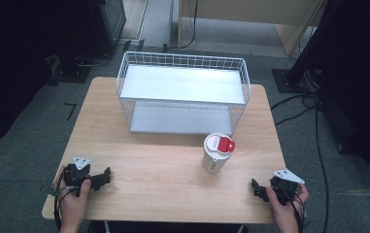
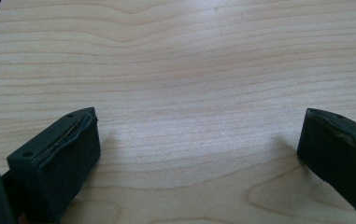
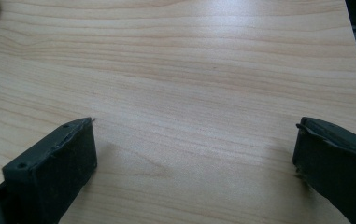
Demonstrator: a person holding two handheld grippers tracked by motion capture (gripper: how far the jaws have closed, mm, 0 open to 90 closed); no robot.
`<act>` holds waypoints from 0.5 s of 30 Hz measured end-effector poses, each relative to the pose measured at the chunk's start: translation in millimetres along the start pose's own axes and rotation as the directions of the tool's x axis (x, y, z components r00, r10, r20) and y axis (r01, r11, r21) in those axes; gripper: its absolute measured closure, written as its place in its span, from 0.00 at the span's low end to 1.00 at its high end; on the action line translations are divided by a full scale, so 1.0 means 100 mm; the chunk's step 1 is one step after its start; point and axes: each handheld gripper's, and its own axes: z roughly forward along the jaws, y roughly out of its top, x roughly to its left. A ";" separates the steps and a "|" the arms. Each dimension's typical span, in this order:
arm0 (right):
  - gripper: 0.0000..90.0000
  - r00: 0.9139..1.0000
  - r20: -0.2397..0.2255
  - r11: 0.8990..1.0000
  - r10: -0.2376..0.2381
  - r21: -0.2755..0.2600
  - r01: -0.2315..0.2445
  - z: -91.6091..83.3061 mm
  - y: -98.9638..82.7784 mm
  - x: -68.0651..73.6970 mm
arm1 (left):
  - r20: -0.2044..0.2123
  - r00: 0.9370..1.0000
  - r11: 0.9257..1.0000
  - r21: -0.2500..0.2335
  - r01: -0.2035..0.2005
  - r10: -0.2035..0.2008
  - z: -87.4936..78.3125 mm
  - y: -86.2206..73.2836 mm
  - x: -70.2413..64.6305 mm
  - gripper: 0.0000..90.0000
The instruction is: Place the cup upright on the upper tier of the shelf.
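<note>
A white canister with a red flip-top lid stands upright on a light wooden table, just in front of the right front corner of a white two-tier wire shelf rack and apart from it. Taking the canister as the landmark: the rack sits directly behind it and stretches away to its left, both of its grey shelves bare.

The left gripper rests at the table's near edge, well to the left of the canister and nearer the person, held in the left hand. In the left gripper view its black jaws stand wide apart with only wood grain between them.

The right gripper rests to the right of the canister and nearer the person, closer to it than the left one, gripped by the right hand. The right gripper view shows its jaws spread just as wide over bare tabletop, with a pale curved edge in the top left corner, too little of it to tell what it is.

Neither gripper touches the canister. Black cables trail across the grey floor to the right of the table.
</note>
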 end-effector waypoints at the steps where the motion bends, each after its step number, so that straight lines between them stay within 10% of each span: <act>1: 0.00 1.000 0.000 1.000 0.000 0.000 0.000 0.00 0.00 0.00 | 0.000 1.000 1.000 0.000 0.000 0.000 0.00 0.00 0.00 0.00; 15: 0.00 1.000 0.003 1.000 0.003 0.000 -0.003 0.01 0.01 0.00 | 0.006 1.000 1.000 0.000 -0.007 0.007 0.00 0.00 -0.01 0.00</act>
